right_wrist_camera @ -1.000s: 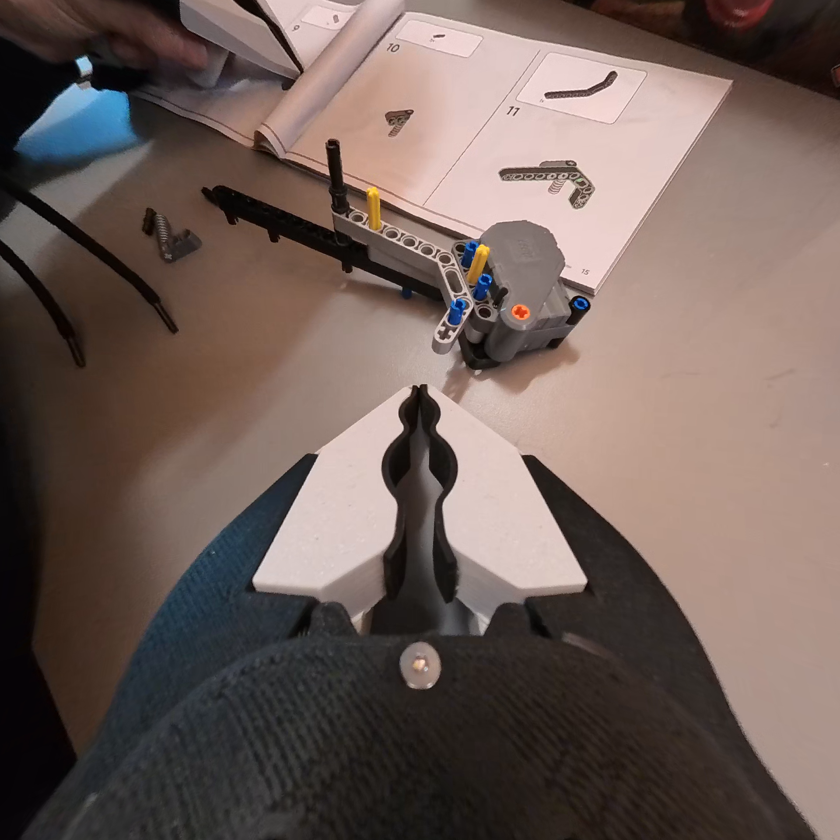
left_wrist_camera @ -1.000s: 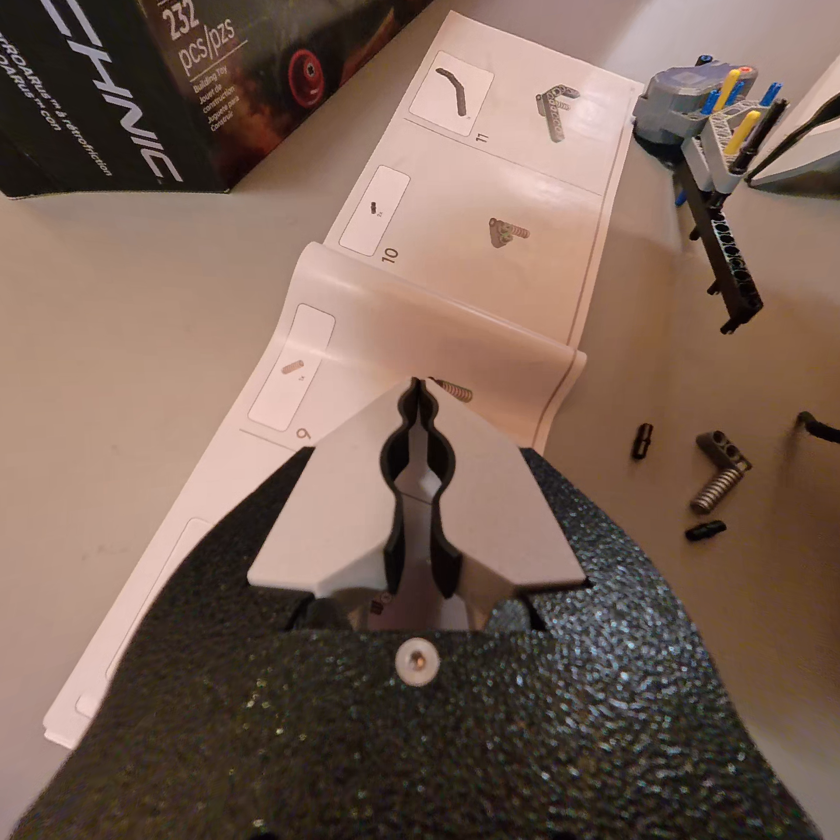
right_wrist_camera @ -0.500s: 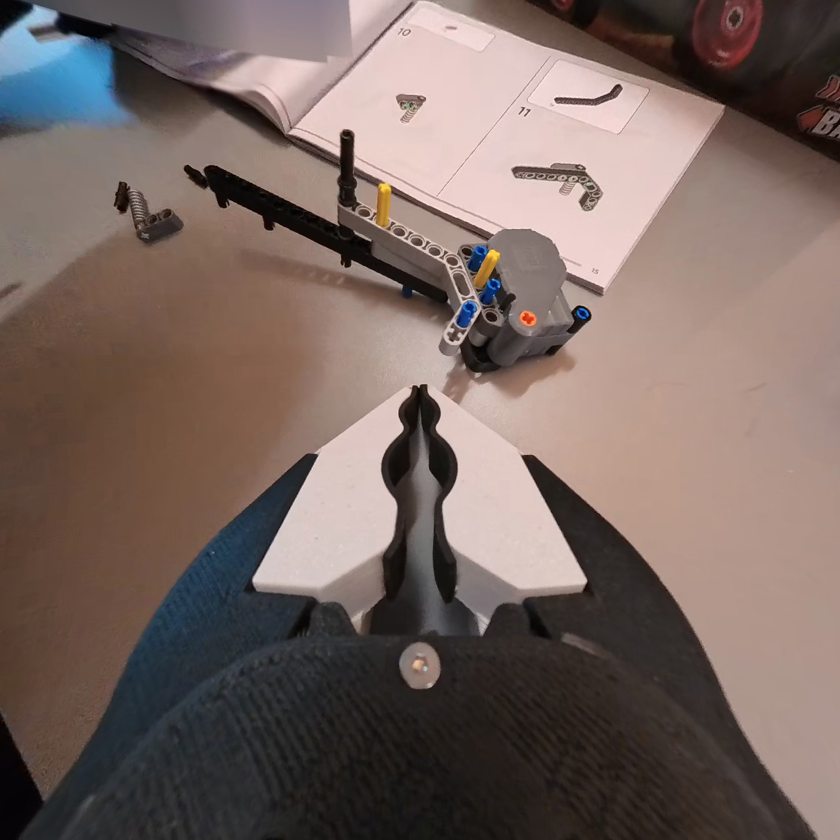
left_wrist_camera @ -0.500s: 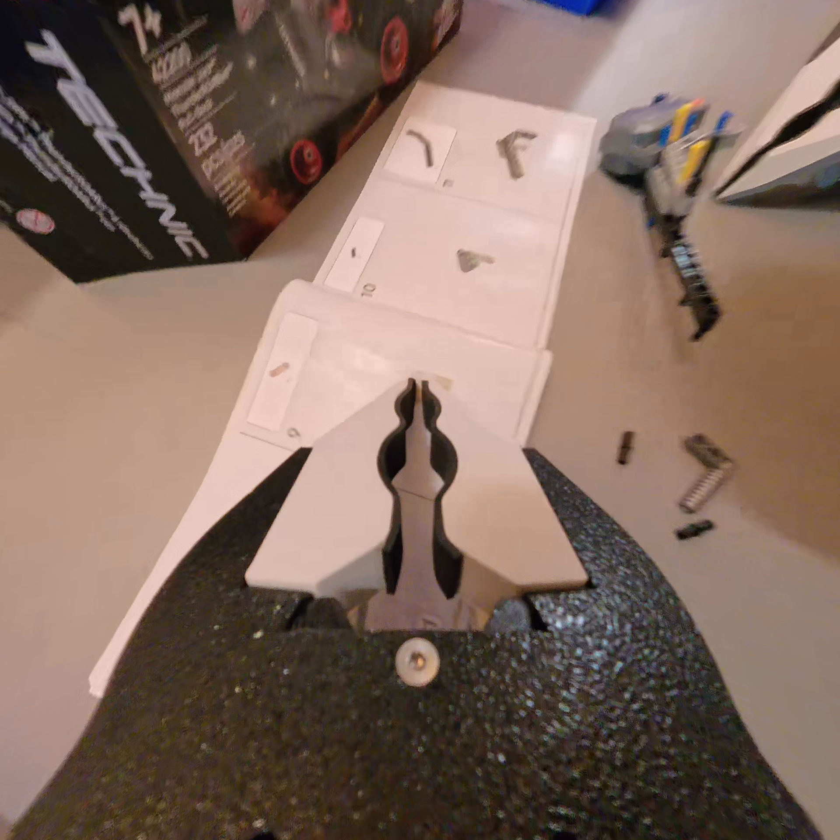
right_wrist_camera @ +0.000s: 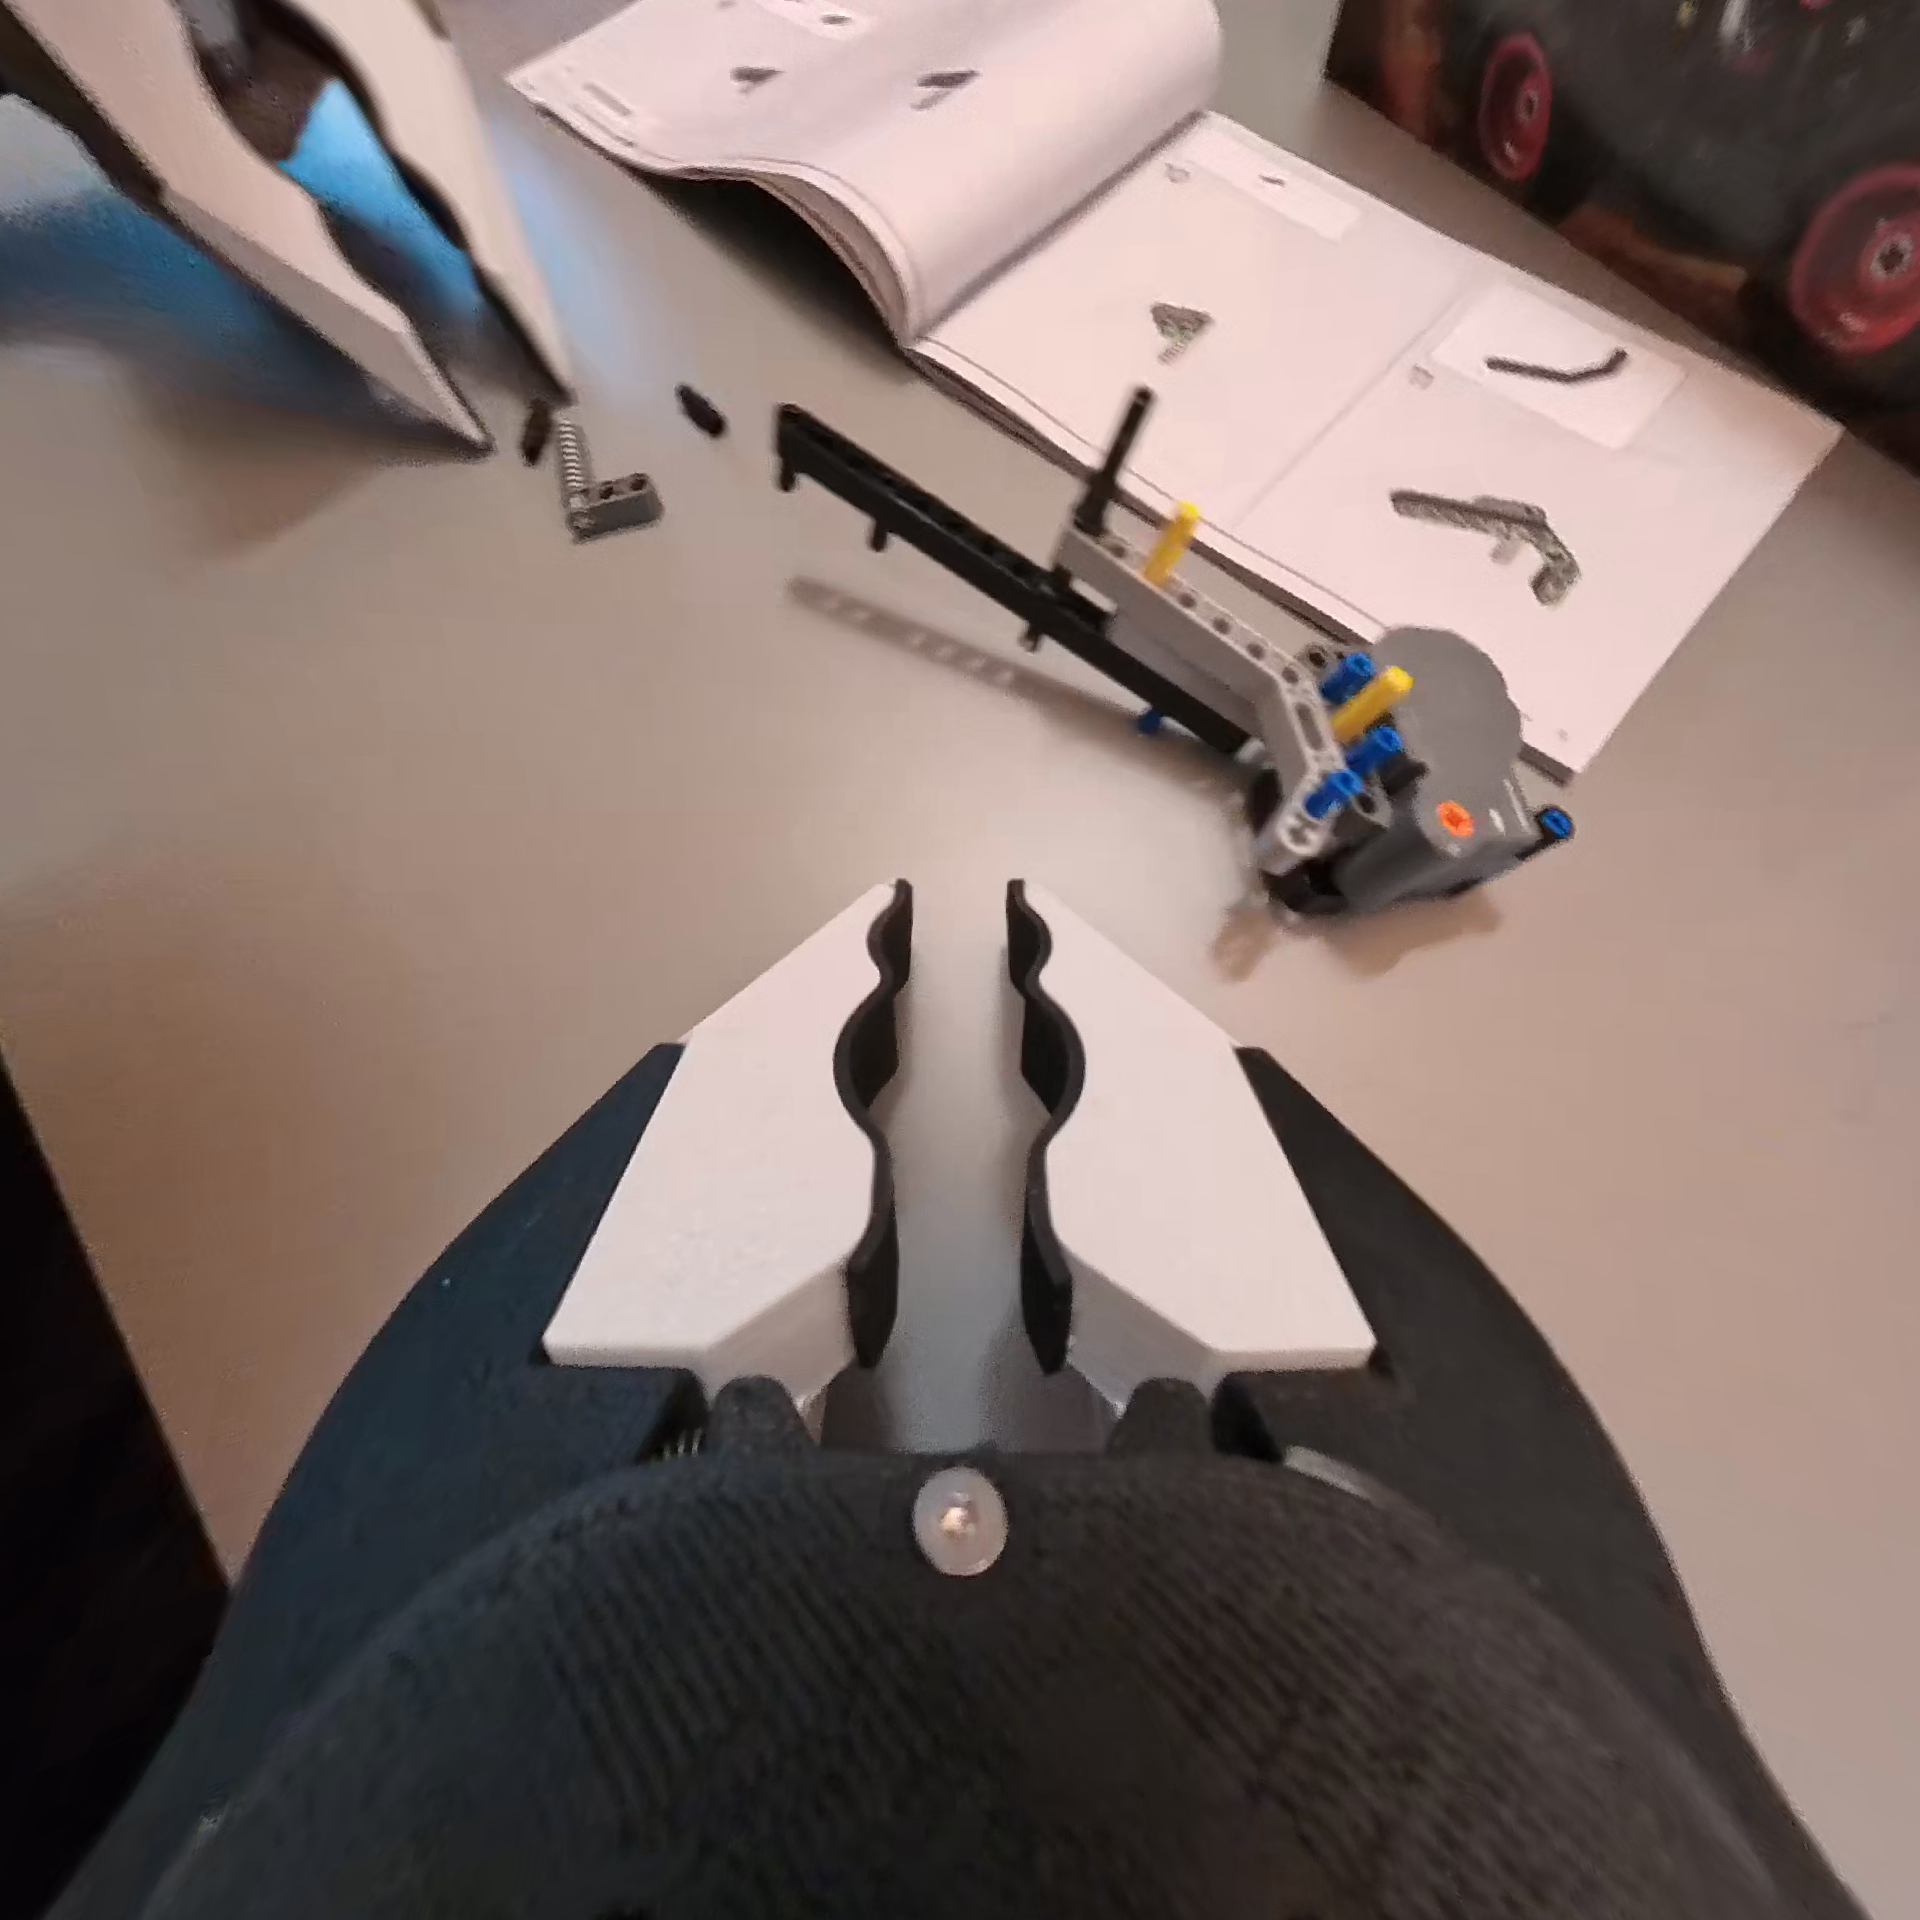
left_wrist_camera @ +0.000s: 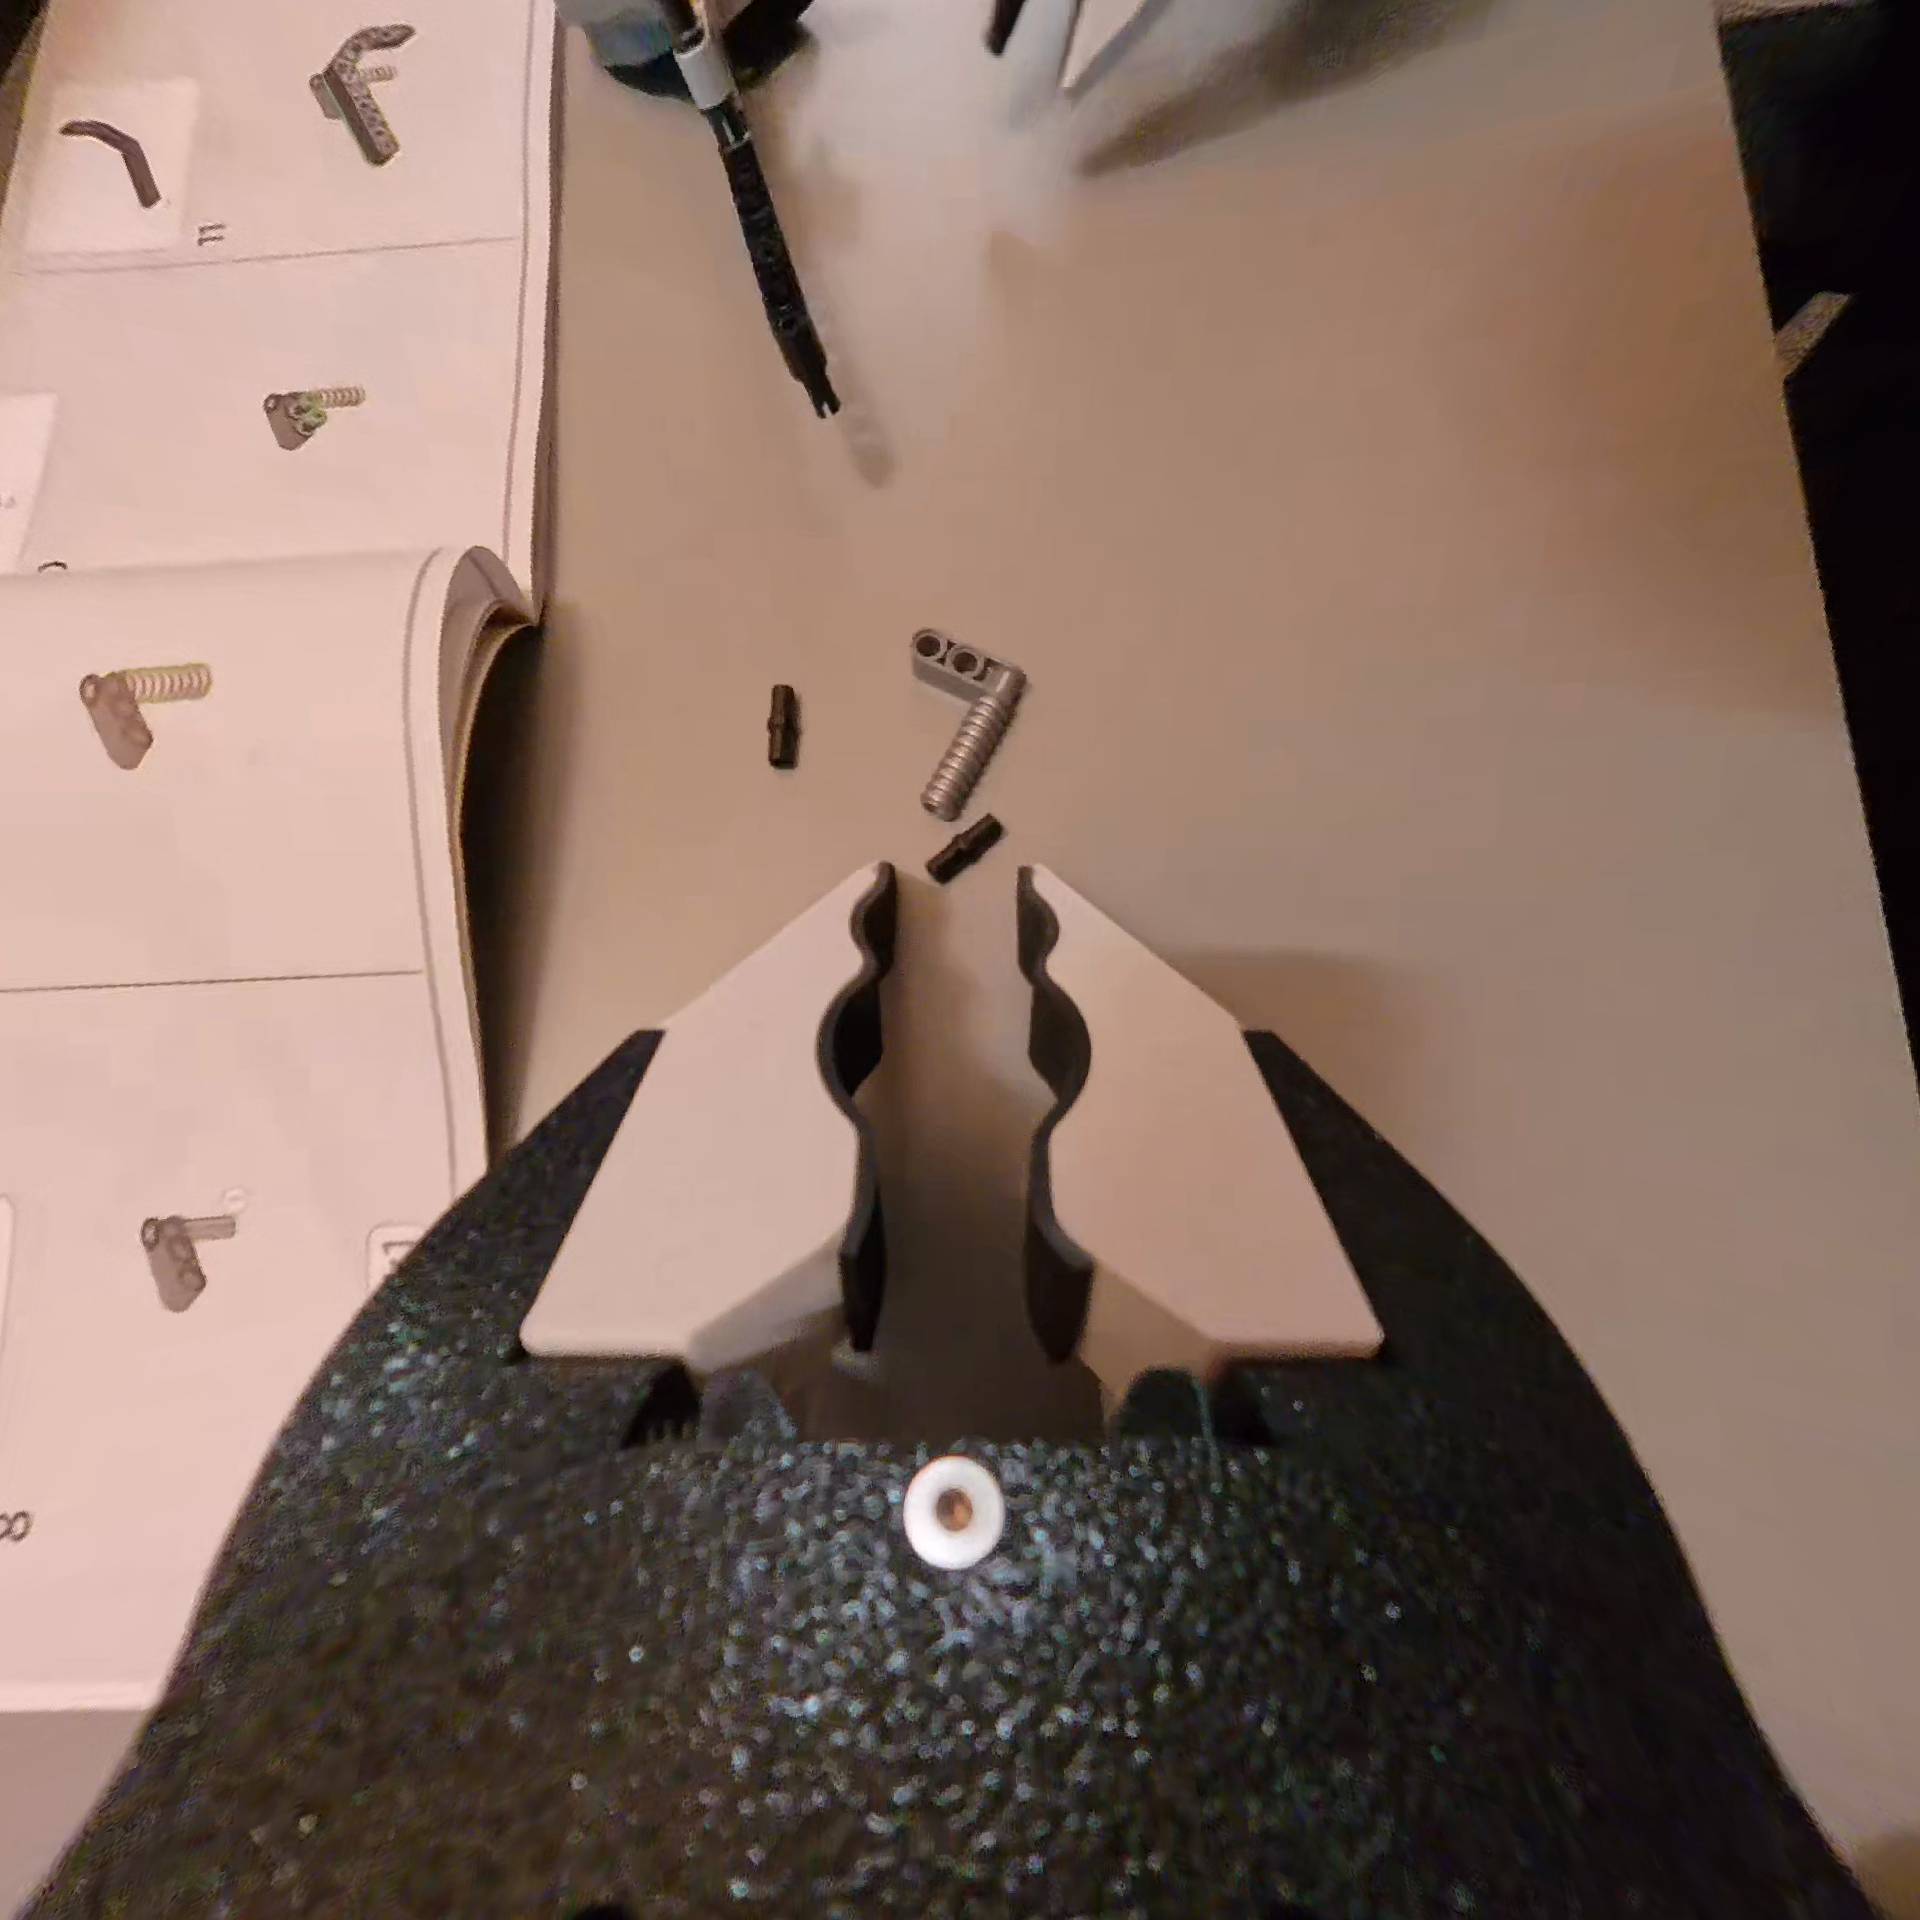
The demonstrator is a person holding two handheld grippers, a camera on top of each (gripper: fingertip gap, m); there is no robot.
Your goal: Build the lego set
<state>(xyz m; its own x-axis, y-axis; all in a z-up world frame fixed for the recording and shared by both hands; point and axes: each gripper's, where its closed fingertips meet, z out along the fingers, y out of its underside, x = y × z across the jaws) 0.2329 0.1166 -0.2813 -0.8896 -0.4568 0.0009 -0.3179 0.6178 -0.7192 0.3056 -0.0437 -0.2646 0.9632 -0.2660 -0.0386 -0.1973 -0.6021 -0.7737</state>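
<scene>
My left gripper [left_wrist_camera: 956, 878] is open and empty, low over the table. A small black pin [left_wrist_camera: 963, 848] lies just ahead of its tips. Beyond it lie a grey L-piece with a ribbed spring part [left_wrist_camera: 968, 722] and a second black pin [left_wrist_camera: 782, 725]. My right gripper [right_wrist_camera: 954, 896] is open and empty above bare table. The half-built model [right_wrist_camera: 1299, 707], a long black beam, grey beam, grey motor block, yellow and blue pins, lies ahead to its right. The left gripper also shows in the right wrist view [right_wrist_camera: 525, 410], over the loose parts [right_wrist_camera: 608, 488].
The open instruction booklet [left_wrist_camera: 260, 520] lies left of the loose parts; it also shows in the right wrist view [right_wrist_camera: 1247, 312] behind the model. The dark set box [right_wrist_camera: 1714, 156] stands at the far right. The table edge [right_wrist_camera: 94, 1195] drops off at the left. Left tips to right tips: about 20 centimeters.
Both grippers have opened. The left gripper has swung right off the booklet and come down to the loose pins. The right gripper has shifted left, so the model now lies to its right.
</scene>
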